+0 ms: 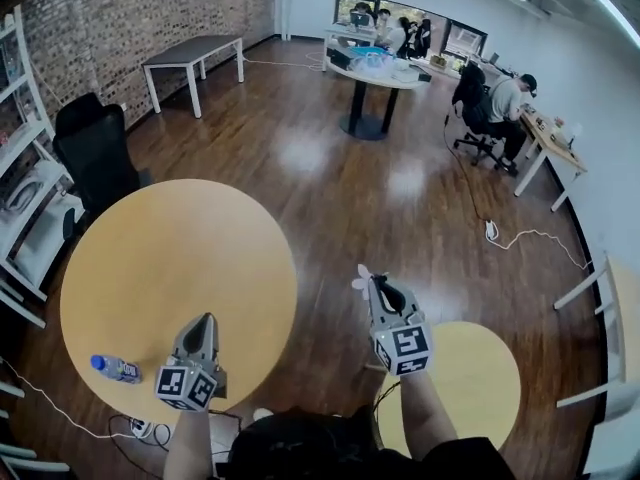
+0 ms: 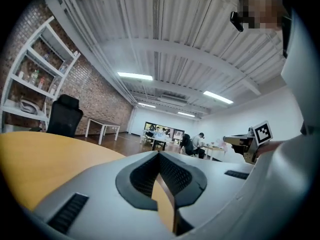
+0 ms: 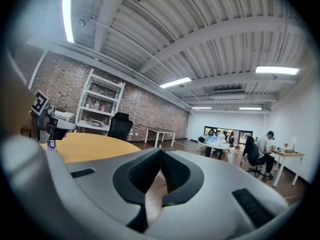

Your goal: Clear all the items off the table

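One bottle on the round yellow table

The table [image 1: 180, 258] is a smooth, matte yellow disc above a glossy wood floor [image 1: 330, 178]. One clear plastic bottle [image 1: 115, 368] with a blue cap lies at the table's near left edge. There are two grey grippers with ribbed black pads. The left gripper [image 1: 207, 320], over the table's near edge just beside the bottle, is clamped shut on nothing. The right gripper [image 1: 374, 282], off the table's right side, is pinched on a small pale scrap [image 1: 359, 282].
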Available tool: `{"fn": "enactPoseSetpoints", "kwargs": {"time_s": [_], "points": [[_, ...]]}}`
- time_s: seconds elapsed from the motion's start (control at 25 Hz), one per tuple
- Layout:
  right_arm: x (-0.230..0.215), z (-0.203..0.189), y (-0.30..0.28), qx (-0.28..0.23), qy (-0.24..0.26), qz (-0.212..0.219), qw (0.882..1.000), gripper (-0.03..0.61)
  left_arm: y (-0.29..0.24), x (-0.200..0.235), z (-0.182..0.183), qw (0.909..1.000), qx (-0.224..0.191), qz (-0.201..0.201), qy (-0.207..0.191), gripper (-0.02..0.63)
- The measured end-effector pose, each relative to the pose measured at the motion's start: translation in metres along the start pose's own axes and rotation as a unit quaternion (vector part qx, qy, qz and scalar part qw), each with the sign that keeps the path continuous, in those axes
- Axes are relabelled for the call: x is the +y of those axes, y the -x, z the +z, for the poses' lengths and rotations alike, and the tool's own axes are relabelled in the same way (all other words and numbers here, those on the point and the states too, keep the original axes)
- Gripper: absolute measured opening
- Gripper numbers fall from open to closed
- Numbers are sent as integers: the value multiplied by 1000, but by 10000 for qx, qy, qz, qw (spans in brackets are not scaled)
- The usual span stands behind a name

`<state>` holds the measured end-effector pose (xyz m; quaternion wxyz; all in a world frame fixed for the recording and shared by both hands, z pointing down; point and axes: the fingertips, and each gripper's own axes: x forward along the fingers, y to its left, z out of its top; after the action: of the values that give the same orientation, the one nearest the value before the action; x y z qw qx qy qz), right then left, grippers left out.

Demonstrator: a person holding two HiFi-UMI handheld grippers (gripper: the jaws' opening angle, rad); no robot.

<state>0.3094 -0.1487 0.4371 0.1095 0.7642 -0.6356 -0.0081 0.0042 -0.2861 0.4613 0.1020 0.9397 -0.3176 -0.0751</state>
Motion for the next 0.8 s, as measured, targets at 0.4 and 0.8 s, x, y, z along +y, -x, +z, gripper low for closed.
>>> {"fn": "enactPoseSetpoints", "kwargs": {"time_s": [0.4, 0.8], "points": [[149, 14, -97, -158, 100, 1436, 9895, 2, 92, 82, 37, 9910, -706, 1135, 89, 6], [289, 10, -151, -1, 431, 3082, 9503, 2, 154, 131, 43, 9729, -1021, 2070, 134, 6]]}}
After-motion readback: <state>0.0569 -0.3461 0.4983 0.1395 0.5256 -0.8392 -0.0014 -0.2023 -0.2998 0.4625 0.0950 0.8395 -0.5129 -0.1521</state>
